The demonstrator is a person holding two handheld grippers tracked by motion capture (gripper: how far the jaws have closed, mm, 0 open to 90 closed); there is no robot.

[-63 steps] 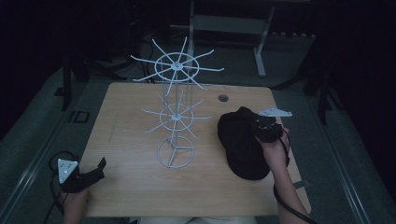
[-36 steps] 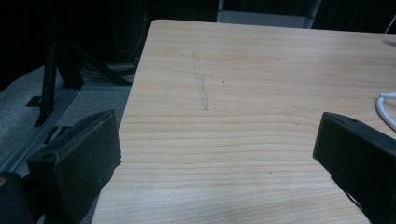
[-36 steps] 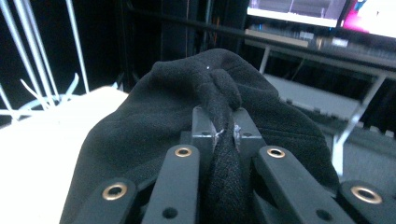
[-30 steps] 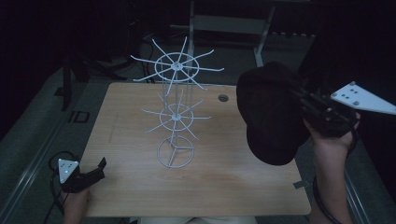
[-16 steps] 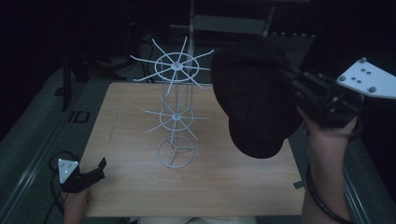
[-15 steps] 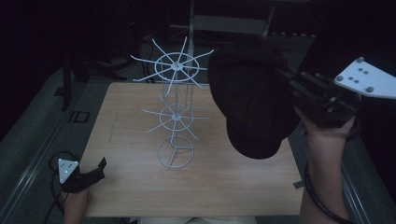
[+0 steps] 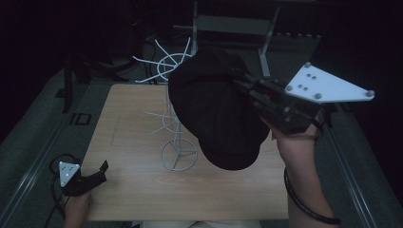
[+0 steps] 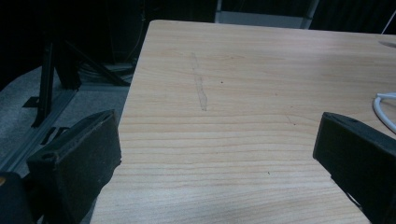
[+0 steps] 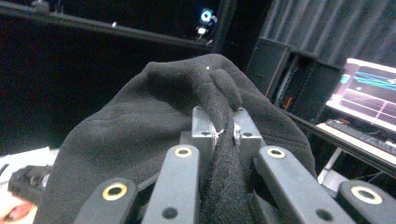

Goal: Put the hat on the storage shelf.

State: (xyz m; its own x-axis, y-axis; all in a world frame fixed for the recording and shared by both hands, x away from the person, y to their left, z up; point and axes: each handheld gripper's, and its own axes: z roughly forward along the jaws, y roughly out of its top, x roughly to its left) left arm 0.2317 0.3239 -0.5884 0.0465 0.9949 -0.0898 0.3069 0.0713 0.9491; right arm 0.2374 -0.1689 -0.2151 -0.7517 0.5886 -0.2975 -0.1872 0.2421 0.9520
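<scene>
A black fleece cap [image 7: 214, 109] hangs high above the table, covering the upper part of a white wire hat rack [image 7: 177, 142]. My right gripper [image 7: 237, 85] is shut on the cap's edge, and the right gripper view shows the fabric [image 9: 140, 126] pinched between its metal pads [image 9: 203, 128]. The rack's round base stands at the middle of the wooden table [image 7: 142, 185]. My left gripper [image 7: 97, 173] rests open at the table's front left corner; its black fingers [image 8: 79, 158] stand wide apart over bare wood [image 8: 224, 93].
A grey metal frame [image 7: 233, 23] stands behind the table's far edge. A lit monitor [image 9: 369, 93] sits off to the side in the right gripper view. The rack's white base wire [image 8: 385, 107] curves in at the right of the left gripper view.
My right gripper lifted the cap off the table's right side, raised it and carried it left until it now overlaps the rack's top. The left gripper has stayed still.
</scene>
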